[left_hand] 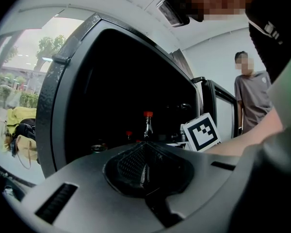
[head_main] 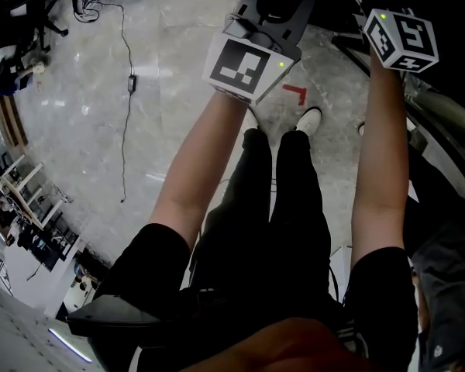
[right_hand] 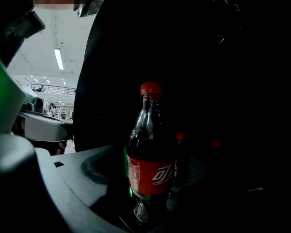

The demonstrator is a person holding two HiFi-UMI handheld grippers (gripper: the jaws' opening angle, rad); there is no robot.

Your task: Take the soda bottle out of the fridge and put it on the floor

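Observation:
The soda bottle (right_hand: 150, 169), dark cola with a red cap and red label, stands upright in the dark fridge, filling the right gripper view. My right gripper (right_hand: 150, 200) is open, its jaws on either side of the bottle's lower body; the right jaw is lost in the dark. In the left gripper view the same bottle (left_hand: 148, 125) shows far back inside the fridge (left_hand: 68, 106), next to the right gripper's marker cube (left_hand: 201, 132). My left gripper (left_hand: 145, 166) is shut and empty, held before the fridge opening. The head view shows both marker cubes, left (head_main: 244, 68) and right (head_main: 401, 39).
Two more red-capped bottles (right_hand: 181, 136) stand behind the soda bottle. A person (left_hand: 252, 101) stands to the right of the fridge. Below me is grey marble floor (head_main: 85, 130) with a black cable (head_main: 125, 115), a red tape mark (head_main: 296, 93) and my own legs.

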